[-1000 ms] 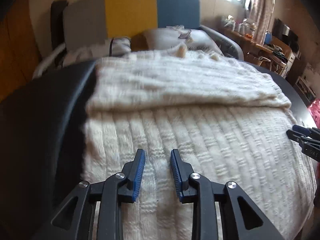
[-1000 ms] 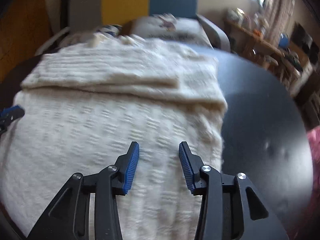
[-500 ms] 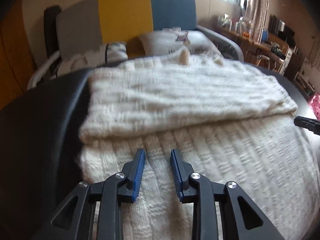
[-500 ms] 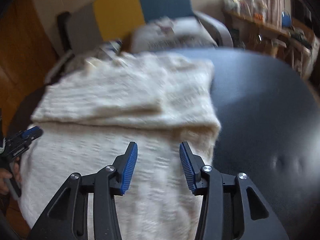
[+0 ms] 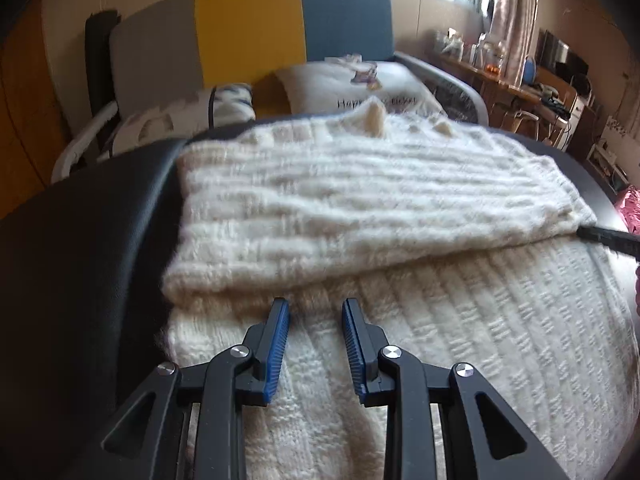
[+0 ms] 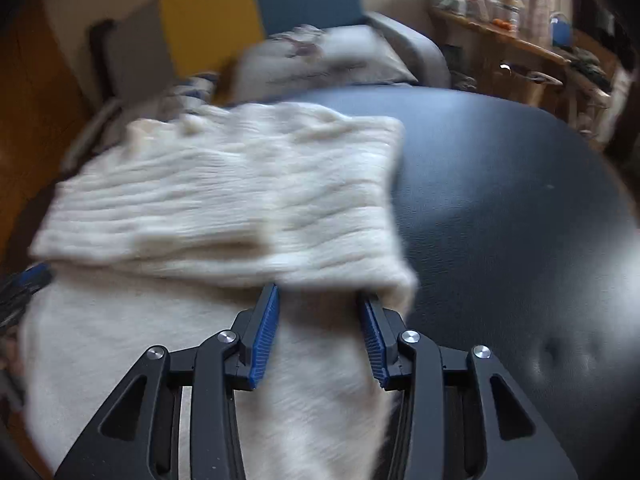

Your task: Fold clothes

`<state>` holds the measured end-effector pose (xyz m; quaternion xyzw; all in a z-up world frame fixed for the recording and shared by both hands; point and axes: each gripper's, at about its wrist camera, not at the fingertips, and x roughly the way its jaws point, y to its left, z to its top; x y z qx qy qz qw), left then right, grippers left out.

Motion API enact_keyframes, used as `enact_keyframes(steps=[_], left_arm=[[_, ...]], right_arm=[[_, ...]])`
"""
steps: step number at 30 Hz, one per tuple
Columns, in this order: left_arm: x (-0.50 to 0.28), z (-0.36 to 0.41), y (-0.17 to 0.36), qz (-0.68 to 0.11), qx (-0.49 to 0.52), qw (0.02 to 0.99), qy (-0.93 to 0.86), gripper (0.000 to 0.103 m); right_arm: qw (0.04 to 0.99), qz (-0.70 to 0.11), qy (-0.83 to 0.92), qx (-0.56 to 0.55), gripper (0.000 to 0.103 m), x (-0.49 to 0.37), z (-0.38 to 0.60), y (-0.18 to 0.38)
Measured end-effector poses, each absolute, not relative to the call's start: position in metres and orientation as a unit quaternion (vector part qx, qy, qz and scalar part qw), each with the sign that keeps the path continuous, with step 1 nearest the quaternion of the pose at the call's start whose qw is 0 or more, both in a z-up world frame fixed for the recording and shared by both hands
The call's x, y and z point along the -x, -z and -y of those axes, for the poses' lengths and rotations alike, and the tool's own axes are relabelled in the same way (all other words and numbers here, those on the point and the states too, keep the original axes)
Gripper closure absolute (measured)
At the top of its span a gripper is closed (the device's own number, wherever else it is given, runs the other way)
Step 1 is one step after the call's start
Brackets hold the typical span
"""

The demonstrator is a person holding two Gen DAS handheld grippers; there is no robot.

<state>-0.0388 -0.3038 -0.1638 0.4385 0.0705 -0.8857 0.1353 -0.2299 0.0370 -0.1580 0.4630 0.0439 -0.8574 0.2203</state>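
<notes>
A cream knitted sweater (image 5: 460, 360) lies spread on a black round table (image 5: 80, 280), its far half folded back over itself as a thick upper layer (image 5: 360, 208). My left gripper (image 5: 315, 304) hovers open just before the fold's near edge, close to its left corner, with only flat knit under the gap. My right gripper (image 6: 319, 292) has its tips at the fold's right corner (image 6: 384, 276); its jaws are closing with the fold's edge between them, the pads apart from it. The right finger's tip is hidden under the knit. The right gripper's tip (image 5: 608, 236) shows in the left wrist view.
Bare black tabletop (image 6: 500, 200) spreads to the right of the sweater. Behind the table stands a sofa with grey, yellow (image 5: 248, 28) and blue panels, holding cushions (image 5: 360, 80). A cluttered wooden shelf (image 5: 500, 76) runs along the right wall.
Both grippers have advanced over the sweater up to the fold's near edge. The right one swung toward the fold's right corner and its jaws have narrowed a little.
</notes>
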Motion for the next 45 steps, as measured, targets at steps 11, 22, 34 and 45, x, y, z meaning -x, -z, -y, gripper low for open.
enact_keyframes(steps=[11, 22, 34, 45], left_arm=[[-0.002, 0.34, 0.144, -0.201, -0.38, 0.125, 0.894, 0.075], [-0.029, 0.392, 0.152, -0.359, -0.34, 0.089, 0.865, 0.075], [0.001, 0.414, 0.192, -0.522, -0.274, 0.085, 0.803, 0.069], [-0.014, 0.419, 0.202, -0.573, -0.227, 0.117, 0.779, 0.069]], right_arm=[[0.242, -0.047, 0.867, -0.433, 0.057, 0.197, -0.041, 0.122], [0.271, -0.051, 0.862, -0.425, 0.051, 0.179, 0.018, 0.132], [0.266, -0.081, 0.854, -0.439, 0.046, 0.164, 0.022, 0.16], [0.268, -0.094, 0.854, -0.435, 0.043, 0.161, 0.025, 0.163]])
